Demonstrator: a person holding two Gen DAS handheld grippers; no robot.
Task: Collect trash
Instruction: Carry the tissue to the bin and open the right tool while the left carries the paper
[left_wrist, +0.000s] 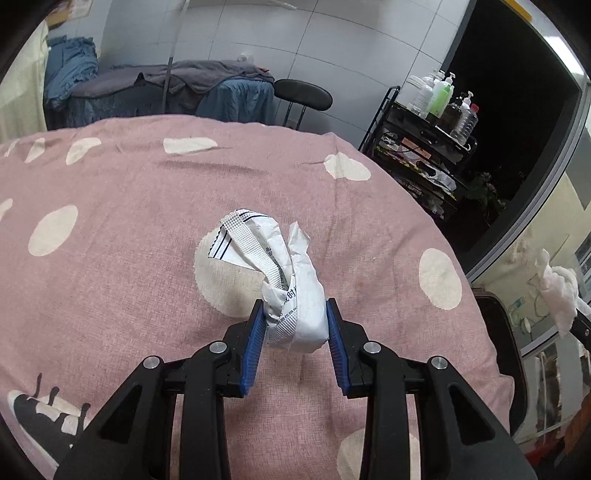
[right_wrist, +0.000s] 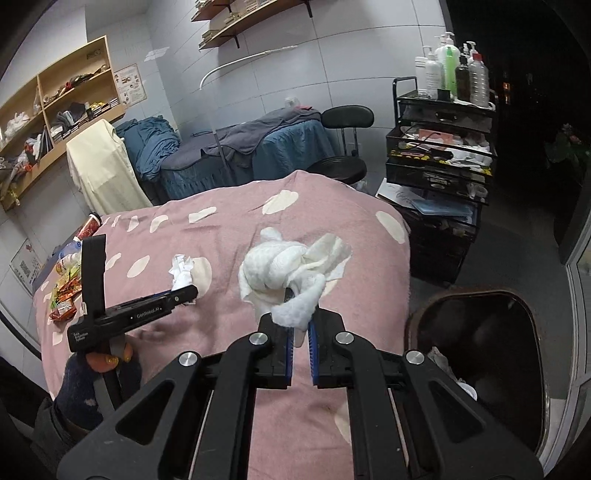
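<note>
Left gripper (left_wrist: 295, 308): clamped on a crumpled wrapper (left_wrist: 284, 273), blue pads (left_wrist: 258, 325) pressing its lower, thicker end from both sides. Grips there most likely because the bunched part gives something firm to bite on, while the loose printed strip flops free above. Holds it over the pink blanket (left_wrist: 122, 229), apparently just clear of the fabric, though contact underneath cannot be ruled out.

Right gripper (right_wrist: 301, 321): nearly together, pinching one trailing corner of a tissue wad (right_wrist: 280, 269). Takes only the corner, probably since soft tissue squashes to almost nothing and a thin fold is enough to carry the bundle. Leaves the rest of the wad spreading forward over the blanket, off toward the right side of the bed.

Further out, on the floor right beside the bed: a dark bin (right_wrist: 480, 354), lid open, with some white scraps already inside. Sits close under the right gripper, so reads as the drop point for both loads; the tissue has the shorter way, the wrapper must cross the bed.

At the far left edge of the bed: snack packets (right_wrist: 64, 291) and a can or two, untouched, well apart from both grippers. Judged as roughly midway, with two pieces in hand and that pile left to gather.

Risk: tissue slipping from so shallow a pinch during the swing to the bin.
</note>
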